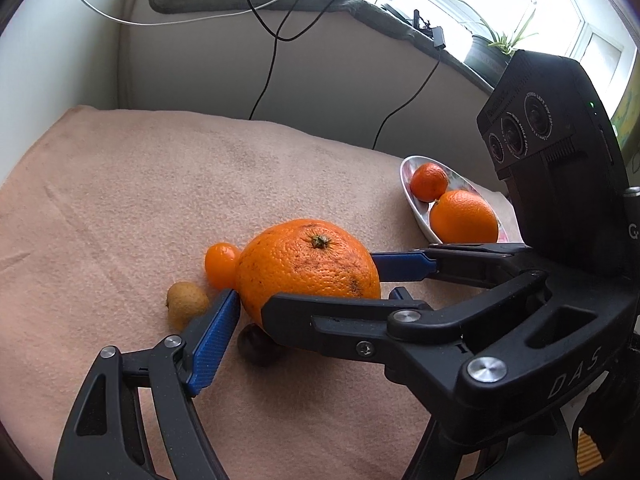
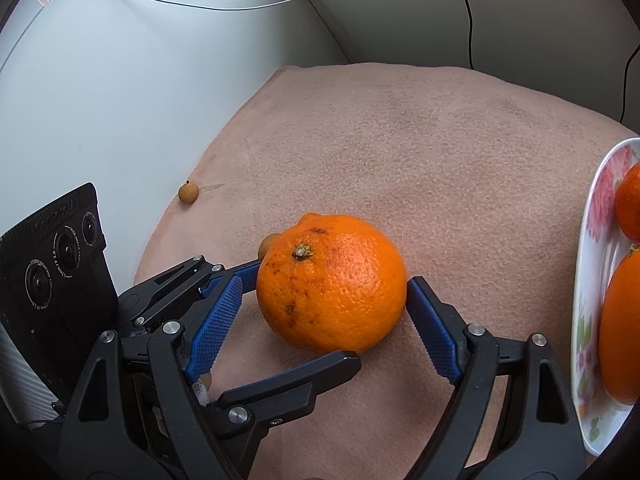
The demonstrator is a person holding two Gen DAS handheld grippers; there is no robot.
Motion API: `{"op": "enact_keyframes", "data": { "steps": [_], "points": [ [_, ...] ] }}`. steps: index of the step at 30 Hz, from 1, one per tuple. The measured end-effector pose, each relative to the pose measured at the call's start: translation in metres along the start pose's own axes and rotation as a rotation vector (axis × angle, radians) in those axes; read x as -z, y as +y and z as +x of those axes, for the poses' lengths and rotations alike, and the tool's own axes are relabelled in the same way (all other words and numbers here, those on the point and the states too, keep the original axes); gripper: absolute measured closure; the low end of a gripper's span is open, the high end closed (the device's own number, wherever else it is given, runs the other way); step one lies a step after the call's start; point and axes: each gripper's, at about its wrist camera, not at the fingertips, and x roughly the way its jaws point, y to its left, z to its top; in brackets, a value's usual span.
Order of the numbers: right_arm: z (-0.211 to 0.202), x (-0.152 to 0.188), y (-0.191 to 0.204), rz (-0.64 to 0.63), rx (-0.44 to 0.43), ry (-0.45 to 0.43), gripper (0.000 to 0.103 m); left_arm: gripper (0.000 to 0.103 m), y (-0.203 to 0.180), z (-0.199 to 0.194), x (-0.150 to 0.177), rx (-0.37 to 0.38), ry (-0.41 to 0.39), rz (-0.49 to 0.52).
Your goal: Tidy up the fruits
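Nearest the lens in the right wrist view are the blue ribbed pads (image 2: 216, 324) of the right tool (image 2: 325, 285). They stand spread to 9 and 3 o'clock of a large, pebbled, stem-up orange (image 2: 332, 288). The 3 o'clock pad tip meets the peel, and a gap shows at the 9 o'clock pad. This reads as an open straddle, not a pinch.

The left tool (image 2: 306, 314) enters from 8 o'clock and also brackets the fruit with its jaws wide. One finger lies at the orange's 9 o'clock flank and one crosses its near side at 6 o'clock. No firm squeeze is evident.

The orange rests on a pinkish fleece blanket (image 2: 400, 140), near the middle of the surface. In the left wrist view, three small fruits crowd its 9 to 7 o'clock side:
- a glossy small orange kumquat (image 1: 222, 266), touching it
- a tan round longan (image 1: 186, 302), just beside
- a dark round fruit (image 1: 256, 344), partly hidden under the fingers

A second longan (image 2: 188, 193) sits well apart at 10 o'clock.

A white oval flower-printed plate (image 2: 592, 280) lies at 3 o'clock of the orange, its long axis running 12 to 6, and already holds two oranges (image 1: 464, 216). The right hand is on the plate side, so it is probably the one to carry the fruit. The orange is near-round and has no preferred grip axis. The crowded fingers risk collision unless one tool yields.
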Motion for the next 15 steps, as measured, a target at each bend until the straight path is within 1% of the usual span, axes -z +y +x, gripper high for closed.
{"op": "enact_keyframes", "data": {
  "steps": [2,8,10,13,15],
  "points": [
    [0.000,0.001,-0.001,0.005,0.005,-0.003,0.020,0.031,0.001,0.000,-0.001,-0.007,-0.002,0.000],
    [-0.005,0.003,-0.002,0.013,0.011,-0.012,0.025,0.031,-0.003,-0.002,0.000,-0.025,-0.011,0.013],
    [-0.008,0.004,-0.001,0.007,0.012,-0.021,0.025,0.032,-0.005,-0.005,-0.001,-0.025,-0.022,0.009],
    [-0.017,0.004,0.001,0.006,0.007,-0.040,0.026,0.032,-0.012,-0.010,-0.004,-0.039,-0.044,0.034],
    [-0.024,0.003,0.001,0.004,0.006,-0.058,0.027,0.032,-0.018,-0.014,-0.007,-0.034,-0.057,0.045]
  ]
}}
